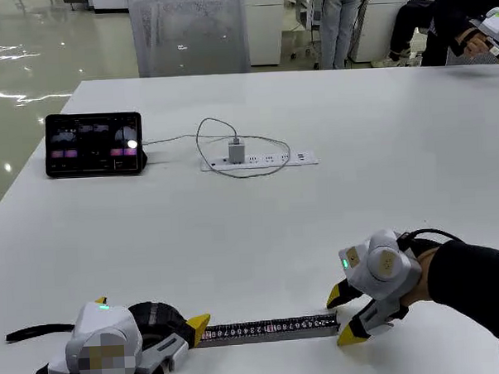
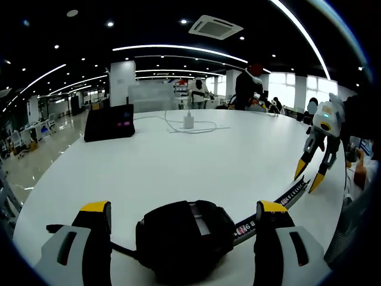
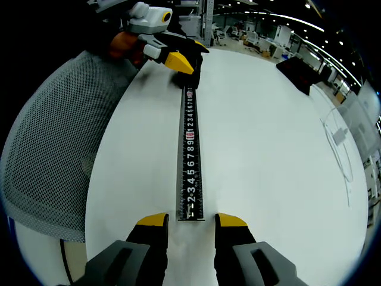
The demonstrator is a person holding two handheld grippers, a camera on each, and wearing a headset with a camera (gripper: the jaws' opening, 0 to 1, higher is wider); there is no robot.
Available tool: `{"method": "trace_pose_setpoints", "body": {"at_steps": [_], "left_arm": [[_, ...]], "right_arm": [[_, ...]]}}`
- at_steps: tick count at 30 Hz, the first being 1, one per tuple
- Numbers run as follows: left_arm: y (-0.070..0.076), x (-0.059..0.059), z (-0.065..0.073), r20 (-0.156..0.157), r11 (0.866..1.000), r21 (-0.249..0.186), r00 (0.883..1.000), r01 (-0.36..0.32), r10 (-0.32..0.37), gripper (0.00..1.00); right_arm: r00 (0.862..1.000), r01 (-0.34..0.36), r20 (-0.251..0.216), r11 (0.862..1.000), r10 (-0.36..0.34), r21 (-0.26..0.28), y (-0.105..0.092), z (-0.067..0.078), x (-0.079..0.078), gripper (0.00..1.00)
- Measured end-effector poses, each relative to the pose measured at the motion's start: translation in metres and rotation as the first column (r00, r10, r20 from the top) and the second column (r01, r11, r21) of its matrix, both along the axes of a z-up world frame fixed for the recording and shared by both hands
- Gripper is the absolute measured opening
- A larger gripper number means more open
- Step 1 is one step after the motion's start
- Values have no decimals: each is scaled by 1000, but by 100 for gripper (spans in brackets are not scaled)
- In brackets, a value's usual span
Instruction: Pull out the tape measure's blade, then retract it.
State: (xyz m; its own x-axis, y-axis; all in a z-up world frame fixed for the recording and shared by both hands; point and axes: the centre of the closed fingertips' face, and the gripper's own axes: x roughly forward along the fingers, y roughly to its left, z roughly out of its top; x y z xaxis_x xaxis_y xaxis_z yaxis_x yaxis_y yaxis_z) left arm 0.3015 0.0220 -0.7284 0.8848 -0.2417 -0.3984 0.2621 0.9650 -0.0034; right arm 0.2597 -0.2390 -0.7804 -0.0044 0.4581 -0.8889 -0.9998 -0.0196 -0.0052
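One black, rounded tape-measure case [image 2: 184, 238] lies at the near left of the white desk [image 1: 317, 225]. Its dark, numbered steel blade [image 3: 190, 161] is drawn out a short way to the right and lies flat on the surface. A thin black strap [image 1: 32, 333] trails left from the case.

Step in hand, as judged: the blade is only partly out, with neither end held. To pull further, the case should be clamped first to anchor it. The blade's free end should then be pinched squarely and drawn straight along the blade's own line, low over the desk, so the strip neither twists nor buckles. For the return, the pinched end is best walked back slowly, not let snap home.

Left gripper [image 1: 149, 314]: its yellow-tipped jaws stand apart astride the case, released, with bare desk showing between each jaw and the case.

Right gripper [image 3: 191, 220]: its jaws are likewise released. The blade's free end lies between the two yellow tips and, as far as the right gripper view shows, touches neither.

Farther back stand a black tablet [image 1: 94, 144] at far left and a white power strip [image 1: 261, 160] carrying a white charger [image 1: 236, 150] with a looped cable. A grey mesh chair [image 1: 189, 32] stands beyond the far edge.
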Motion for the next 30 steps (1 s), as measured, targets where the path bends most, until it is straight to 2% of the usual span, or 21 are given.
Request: {"method": "trace_pose_setpoints", "body": {"at_steps": [8, 15, 23, 27, 30], "left_arm": [[2, 1, 1, 1, 1000, -8, 1000, -12, 12, 99], [2, 1, 4, 10, 1000, -19, 1000, -18, 18, 99], [5, 0, -2, -20, 1000, 7, 999, -29, 30, 99], [8, -1, -4, -37, 999, -13, 998, -53, 52, 98], [6, -3, -5, -48, 998, -30, 997, -55, 54, 93]], "right_arm": [[1000, -6, -5, 1000, 6, 1, 2, 0, 2, 15], [1000, -8, -15, 1000, 8, -8, 3, 0, 1, 12], [1000, -28, -8, 998, 28, -61, 4, -1, -1, 11], [1000, -19, -6, 997, 18, -69, 3, -1, 0, 11], [1000, -6, -5, 997, 5, -72, 3, -1, 0, 12]]}}
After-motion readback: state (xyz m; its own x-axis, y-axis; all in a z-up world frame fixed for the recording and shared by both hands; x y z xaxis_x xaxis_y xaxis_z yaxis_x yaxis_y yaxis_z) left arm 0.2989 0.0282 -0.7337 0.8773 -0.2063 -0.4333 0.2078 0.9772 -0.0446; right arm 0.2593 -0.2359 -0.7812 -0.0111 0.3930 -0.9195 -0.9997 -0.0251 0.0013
